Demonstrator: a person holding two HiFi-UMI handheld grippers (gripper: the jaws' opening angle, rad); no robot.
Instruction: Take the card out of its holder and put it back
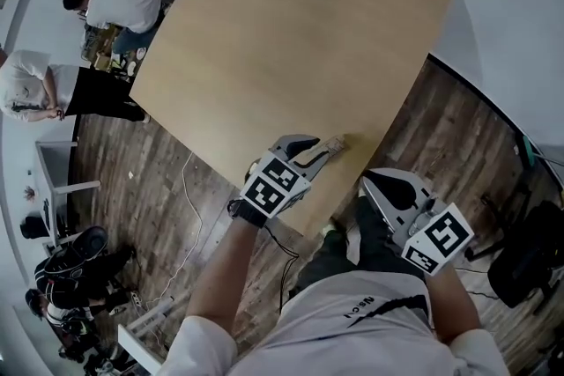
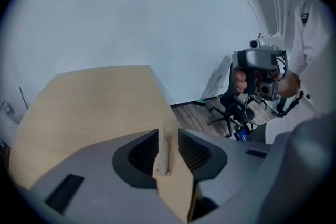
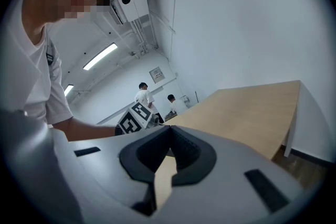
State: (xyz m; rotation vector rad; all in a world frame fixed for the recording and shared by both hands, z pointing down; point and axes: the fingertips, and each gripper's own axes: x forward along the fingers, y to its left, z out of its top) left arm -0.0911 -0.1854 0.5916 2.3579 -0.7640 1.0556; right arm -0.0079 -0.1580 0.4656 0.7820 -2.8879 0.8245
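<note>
Head view first: my left gripper [image 1: 324, 150] is over the near corner of the pale wood table [image 1: 291, 40], angled down, with the little wooden holder [image 1: 335, 143] right at its tips on the tabletop. My right gripper [image 1: 370, 182] hangs off the table edge, over the dark plank floor [image 1: 458, 128], near the left one but not touching it. A few people [image 1: 115, 9] are busy way off past the far side of the table.

Left gripper view: the jaws are wide apart and the holder [image 2: 164, 157] sits between them, seen end-on. There's a sliver of gap on both sides, so the pads aren't pressing on it. A thin edge sticks up along it, and whether that's the card I can't tell from this angle. Beyond it I can see the right gripper in my hand, with an office chair [image 2: 231, 107] on the floor behind.

Right gripper view: the jaws are closed, tips meeting, nothing between them. Past them there's the marker cube [image 3: 135, 116] on my left gripper, the table stretching off to the right, and two people [image 3: 142, 94] at the back of the room.
</note>
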